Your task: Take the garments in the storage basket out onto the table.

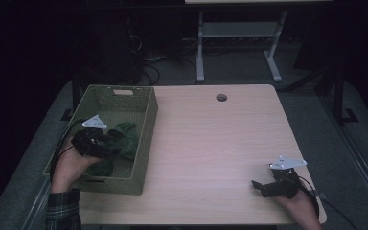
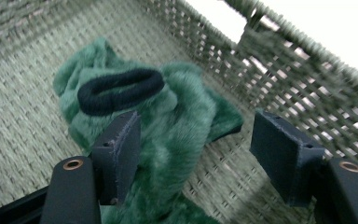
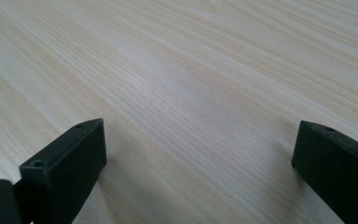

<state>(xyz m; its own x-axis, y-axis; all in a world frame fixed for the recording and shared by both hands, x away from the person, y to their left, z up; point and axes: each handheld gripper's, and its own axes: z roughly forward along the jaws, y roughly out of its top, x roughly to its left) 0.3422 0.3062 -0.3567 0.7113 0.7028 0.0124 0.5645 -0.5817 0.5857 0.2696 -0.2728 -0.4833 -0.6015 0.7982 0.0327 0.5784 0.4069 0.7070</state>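
Inside the woven basket (image 1: 146, 122) at the table's (image 1: 211, 143) left edge, the left gripper (image 2: 193, 144) hovered over a green fuzzy cloth (image 2: 177, 126) with a black band (image 2: 121, 89), its jaws apart, the cloth between them but not pinched. Well right of the basket, the right gripper (image 3: 198, 158) sat low over bare wood, jaws wide and empty.

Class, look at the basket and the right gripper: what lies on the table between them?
Nothing: between the basket and the right gripper, the table is bare wood in the high view.
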